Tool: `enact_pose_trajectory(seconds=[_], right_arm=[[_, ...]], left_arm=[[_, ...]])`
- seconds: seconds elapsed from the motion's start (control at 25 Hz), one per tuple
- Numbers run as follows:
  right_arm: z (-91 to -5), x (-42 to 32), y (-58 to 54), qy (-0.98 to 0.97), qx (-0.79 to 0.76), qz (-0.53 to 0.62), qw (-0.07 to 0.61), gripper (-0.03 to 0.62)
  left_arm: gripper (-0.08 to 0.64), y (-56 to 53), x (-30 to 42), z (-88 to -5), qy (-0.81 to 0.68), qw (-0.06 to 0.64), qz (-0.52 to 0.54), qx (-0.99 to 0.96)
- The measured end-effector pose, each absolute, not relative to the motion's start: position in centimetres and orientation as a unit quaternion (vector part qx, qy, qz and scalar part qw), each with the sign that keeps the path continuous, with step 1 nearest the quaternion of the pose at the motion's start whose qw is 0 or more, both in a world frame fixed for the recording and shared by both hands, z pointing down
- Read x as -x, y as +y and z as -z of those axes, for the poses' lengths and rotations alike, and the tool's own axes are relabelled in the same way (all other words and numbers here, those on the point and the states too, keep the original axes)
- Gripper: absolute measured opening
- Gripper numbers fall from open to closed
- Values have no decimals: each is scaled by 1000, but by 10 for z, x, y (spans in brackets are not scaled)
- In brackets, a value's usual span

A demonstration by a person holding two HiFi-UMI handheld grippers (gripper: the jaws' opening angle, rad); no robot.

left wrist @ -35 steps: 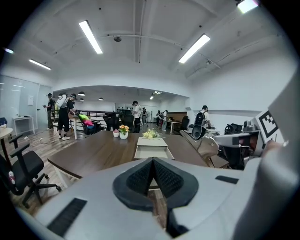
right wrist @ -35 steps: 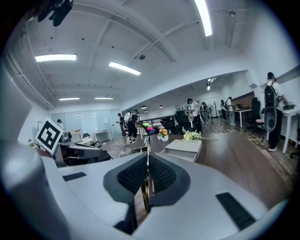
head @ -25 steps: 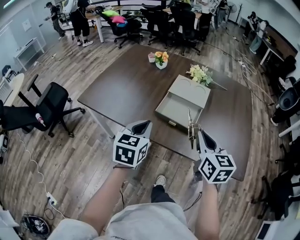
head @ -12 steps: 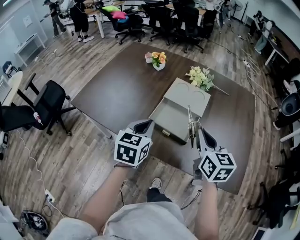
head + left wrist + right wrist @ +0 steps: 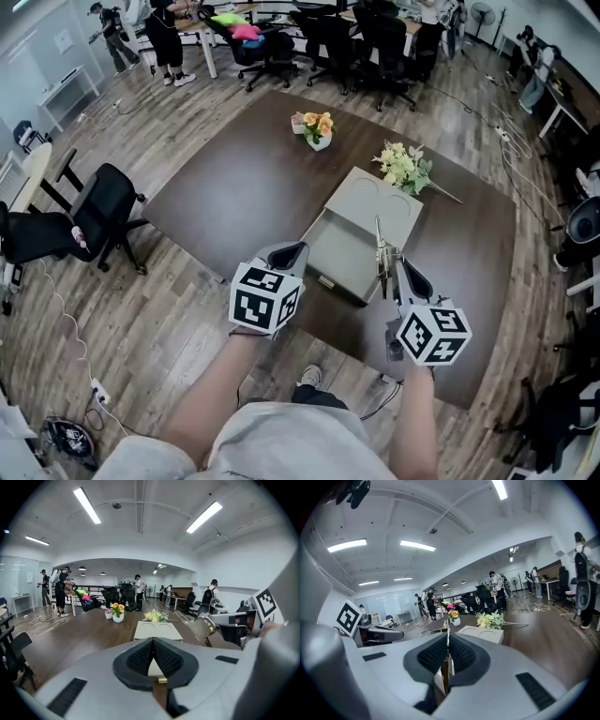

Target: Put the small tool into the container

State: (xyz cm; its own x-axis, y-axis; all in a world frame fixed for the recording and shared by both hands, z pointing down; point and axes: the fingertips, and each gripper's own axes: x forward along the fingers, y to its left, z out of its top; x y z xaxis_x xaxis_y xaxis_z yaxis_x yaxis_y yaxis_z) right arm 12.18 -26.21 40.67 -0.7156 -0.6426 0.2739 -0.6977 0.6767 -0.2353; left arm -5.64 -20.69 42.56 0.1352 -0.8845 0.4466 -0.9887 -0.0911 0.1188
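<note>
A grey box container [image 5: 377, 199] lies on the dark table [image 5: 244, 187], its open drawer [image 5: 339, 251] facing me. My right gripper [image 5: 395, 264] hovers over the drawer's near right corner, shut on a small metal plier-like tool [image 5: 380, 246] that points forward. In the right gripper view the tool [image 5: 447, 634] stands thin and upright between the jaws of the right gripper [image 5: 446, 656], with the container [image 5: 481, 633] beyond. My left gripper [image 5: 292, 250] is shut and holds nothing, just left of the drawer's near edge. The left gripper [image 5: 153, 643] faces the container [image 5: 157, 630].
A pot of orange flowers [image 5: 319, 125] stands at the table's far side. A pale bouquet [image 5: 406, 166] lies against the container's far right corner. A black office chair [image 5: 99, 212] stands left of the table; more chairs and people are at the back.
The table and container have drawn closer beneath both grippers, so the jaws now sit over the drawer's near edge. Both grippers keep their poses and the tool stays held.
</note>
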Motion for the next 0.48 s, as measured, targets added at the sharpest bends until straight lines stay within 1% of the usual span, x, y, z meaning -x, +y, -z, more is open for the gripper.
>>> enact_pose_trajectory(seconds=[0.48], right_arm=[[-410,-128,-289,-909,-372,-167,83,12]], left_arm=[[-2,-242,49,-423,-634,190,-141,-736]])
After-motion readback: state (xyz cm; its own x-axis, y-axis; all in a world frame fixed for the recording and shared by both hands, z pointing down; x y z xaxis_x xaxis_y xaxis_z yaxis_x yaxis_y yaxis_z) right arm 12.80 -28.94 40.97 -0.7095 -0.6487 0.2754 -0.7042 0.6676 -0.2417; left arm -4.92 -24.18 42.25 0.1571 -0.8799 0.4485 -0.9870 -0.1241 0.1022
